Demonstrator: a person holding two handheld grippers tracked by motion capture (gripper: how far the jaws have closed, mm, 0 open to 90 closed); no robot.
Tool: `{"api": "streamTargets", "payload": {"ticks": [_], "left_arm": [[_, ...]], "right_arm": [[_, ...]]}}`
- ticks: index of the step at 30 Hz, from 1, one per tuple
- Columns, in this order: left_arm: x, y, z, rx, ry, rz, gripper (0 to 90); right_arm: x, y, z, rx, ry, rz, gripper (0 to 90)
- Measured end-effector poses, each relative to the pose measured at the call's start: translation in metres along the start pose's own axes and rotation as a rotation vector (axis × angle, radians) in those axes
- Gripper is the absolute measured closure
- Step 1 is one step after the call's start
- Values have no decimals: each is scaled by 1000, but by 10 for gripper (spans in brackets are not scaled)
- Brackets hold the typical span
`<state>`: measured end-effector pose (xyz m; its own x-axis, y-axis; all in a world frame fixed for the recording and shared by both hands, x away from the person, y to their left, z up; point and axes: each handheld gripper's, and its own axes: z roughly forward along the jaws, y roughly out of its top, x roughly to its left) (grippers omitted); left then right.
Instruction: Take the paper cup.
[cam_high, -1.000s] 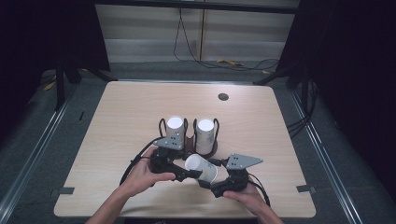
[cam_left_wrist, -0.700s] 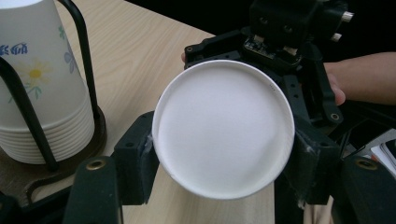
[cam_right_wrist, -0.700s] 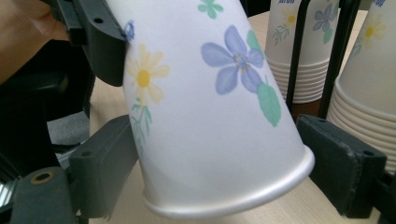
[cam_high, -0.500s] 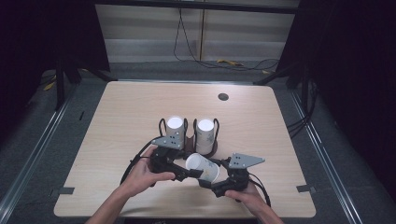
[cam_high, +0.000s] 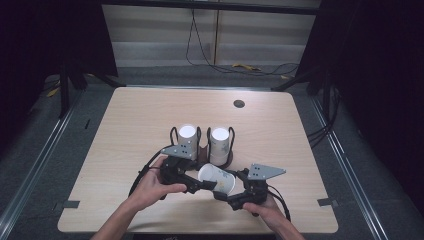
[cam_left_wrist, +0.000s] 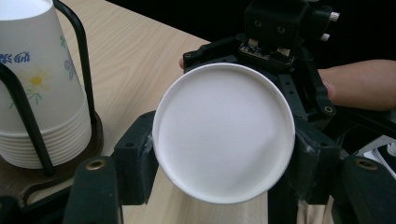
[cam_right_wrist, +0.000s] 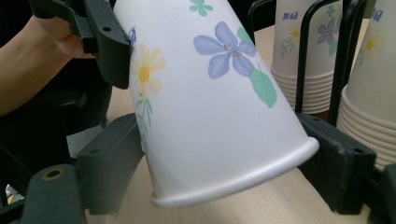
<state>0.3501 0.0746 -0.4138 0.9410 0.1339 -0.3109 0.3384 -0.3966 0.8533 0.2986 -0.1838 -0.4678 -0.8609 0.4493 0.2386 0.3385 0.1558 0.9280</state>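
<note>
High view looks forward and down from above. Each gripper view sits close behind its own jaws, facing the other; all share the paper cup (cam_high: 216, 179) between the claws.

- A light wooden table (cam_high: 150, 120) stands on a grey floor, with a small dark round disc (cam_high: 239, 104) set in its far right part.
- Near the table's middle stands a black wire holder (cam_high: 200, 145) with two stacks of white paper cups: the left stack (cam_high: 187, 136) and the right stack (cam_high: 219, 144) stand upright, side by side.
- Just in front of the holder, a single paper cup (cam_high: 216, 179) lies tilted on its side between the two grippers.
- The left gripper (cam_high: 197, 185) closes on the cup from the left, held by the person's left hand (cam_high: 152, 186).
- The right gripper (cam_high: 226, 194) closes on it from the right, held by the right hand (cam_high: 265, 210).
- Cables (cam_high: 210, 50) lie on the floor beyond the table.
</note>
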Motion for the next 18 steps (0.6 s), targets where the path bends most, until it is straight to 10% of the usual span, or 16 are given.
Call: {"api": "streamTargets", "payload": {"ticks": [18], "left_arm": [[3,0,-3,-6,-12,-27,331]], "right_arm": [[0,0,-2,-2,15,-28,256]]}}
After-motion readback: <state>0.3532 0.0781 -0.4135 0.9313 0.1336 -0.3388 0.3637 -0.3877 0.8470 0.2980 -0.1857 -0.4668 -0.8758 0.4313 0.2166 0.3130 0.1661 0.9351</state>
